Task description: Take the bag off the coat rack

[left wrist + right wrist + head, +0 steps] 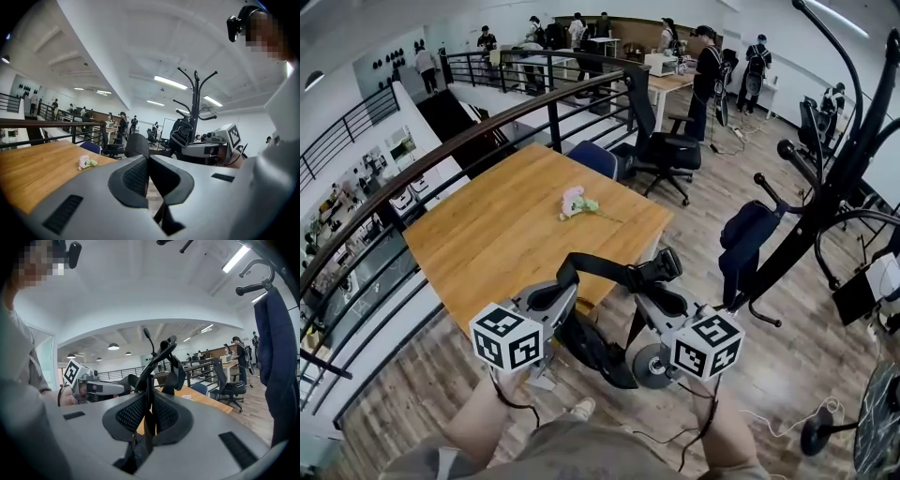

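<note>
Your left gripper (564, 284) and right gripper (664, 279) both pinch the strap (614, 270), with the bag (595, 352) hanging below them and the coat rack (825, 202) off to their right.

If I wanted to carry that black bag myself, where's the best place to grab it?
By the strap, pinched across its flat width from the near side, as the left gripper and right gripper hold it: it's thin, flat and taut, and the bag hangs beneath.
</note>
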{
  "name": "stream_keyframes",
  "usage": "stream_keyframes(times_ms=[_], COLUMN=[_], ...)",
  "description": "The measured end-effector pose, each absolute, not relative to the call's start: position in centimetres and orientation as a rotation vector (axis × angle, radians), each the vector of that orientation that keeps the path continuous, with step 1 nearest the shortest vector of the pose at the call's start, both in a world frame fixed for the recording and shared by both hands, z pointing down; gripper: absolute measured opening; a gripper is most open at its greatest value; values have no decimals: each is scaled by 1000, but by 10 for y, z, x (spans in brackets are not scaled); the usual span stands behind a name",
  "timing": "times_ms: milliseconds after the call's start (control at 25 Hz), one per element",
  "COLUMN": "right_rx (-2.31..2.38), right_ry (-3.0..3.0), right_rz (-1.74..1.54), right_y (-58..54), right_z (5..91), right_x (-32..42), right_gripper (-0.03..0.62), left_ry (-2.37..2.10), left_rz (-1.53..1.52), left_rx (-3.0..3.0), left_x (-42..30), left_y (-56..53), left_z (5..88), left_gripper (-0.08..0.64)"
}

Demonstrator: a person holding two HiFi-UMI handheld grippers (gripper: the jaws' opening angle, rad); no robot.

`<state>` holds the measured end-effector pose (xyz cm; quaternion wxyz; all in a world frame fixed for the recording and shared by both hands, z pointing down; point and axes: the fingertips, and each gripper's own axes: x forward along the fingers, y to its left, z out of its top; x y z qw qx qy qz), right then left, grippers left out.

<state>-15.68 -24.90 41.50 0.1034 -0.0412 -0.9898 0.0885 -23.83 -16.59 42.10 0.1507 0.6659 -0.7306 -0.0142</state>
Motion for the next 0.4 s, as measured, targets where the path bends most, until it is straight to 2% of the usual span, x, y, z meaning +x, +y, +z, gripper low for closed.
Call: stream_keyframes(times_ms=[400], right_rx=[-129], right_ry=[-2925], right_rz=[259], right_y=[-247], right_z=[410], right_x=[-162], right_gripper=[57], left_ry=[-2096], left_rz=[-31], left_rx=[1923], left_x=[-246], left_y=[-166], left_z=[413], left_gripper=[15])
